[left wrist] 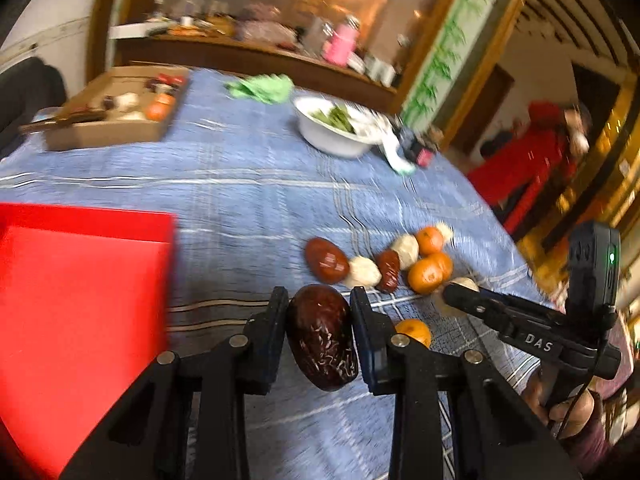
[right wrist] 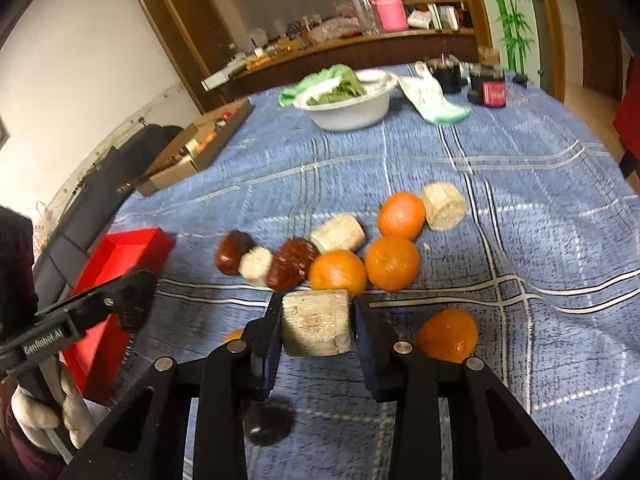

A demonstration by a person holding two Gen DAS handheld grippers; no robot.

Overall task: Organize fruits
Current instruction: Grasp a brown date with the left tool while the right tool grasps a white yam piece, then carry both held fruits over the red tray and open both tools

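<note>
My left gripper [left wrist: 319, 300] is shut on a dark wrinkled red date [left wrist: 322, 336], held above the blue cloth just right of the red tray [left wrist: 80, 304]. My right gripper [right wrist: 316, 304] is shut on a pale sugarcane chunk [right wrist: 317, 322] above the cloth. Beyond it lies a cluster of oranges [right wrist: 392, 262], red dates [right wrist: 291, 264] and pale chunks [right wrist: 339, 233]. One orange [right wrist: 448, 334] lies right of the right fingers, and a dark date [right wrist: 267, 424] lies below the gripper. The cluster also shows in the left wrist view [left wrist: 426, 274]. The red tray appears at left in the right wrist view [right wrist: 120, 256].
A white bowl of greens [right wrist: 348, 108] stands at the far side of the table, with a green cloth [right wrist: 440, 108] and dark jars [right wrist: 492, 88] to its right. A cardboard box [right wrist: 192, 152] of items sits far left. The table edge falls away at right [left wrist: 500, 216].
</note>
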